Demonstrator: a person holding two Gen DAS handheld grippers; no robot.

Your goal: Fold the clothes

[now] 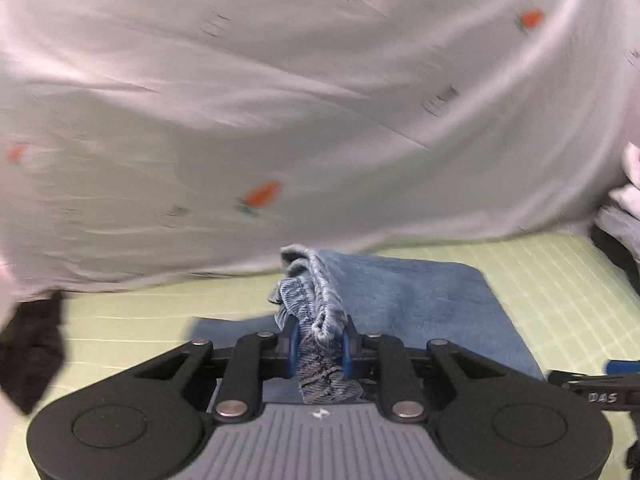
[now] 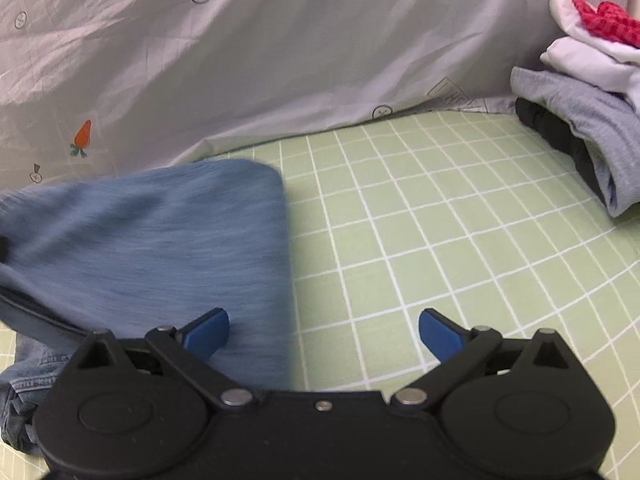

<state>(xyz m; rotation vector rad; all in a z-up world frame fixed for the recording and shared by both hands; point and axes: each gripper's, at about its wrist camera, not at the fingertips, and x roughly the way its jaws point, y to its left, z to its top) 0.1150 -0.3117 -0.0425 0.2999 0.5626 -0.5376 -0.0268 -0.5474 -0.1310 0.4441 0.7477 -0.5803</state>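
A blue denim garment lies partly folded on the green checked mat. My left gripper is shut on a bunched, frayed edge of the denim, which rises between its blue pads. In the right wrist view the same denim garment lies left of centre on the mat. My right gripper is open and empty, its left pad over the denim's right edge and its right pad over bare mat.
A white sheet with carrot prints hangs behind the mat; it also shows in the right wrist view. A stack of folded clothes sits at the far right. A dark cloth lies at the left edge.
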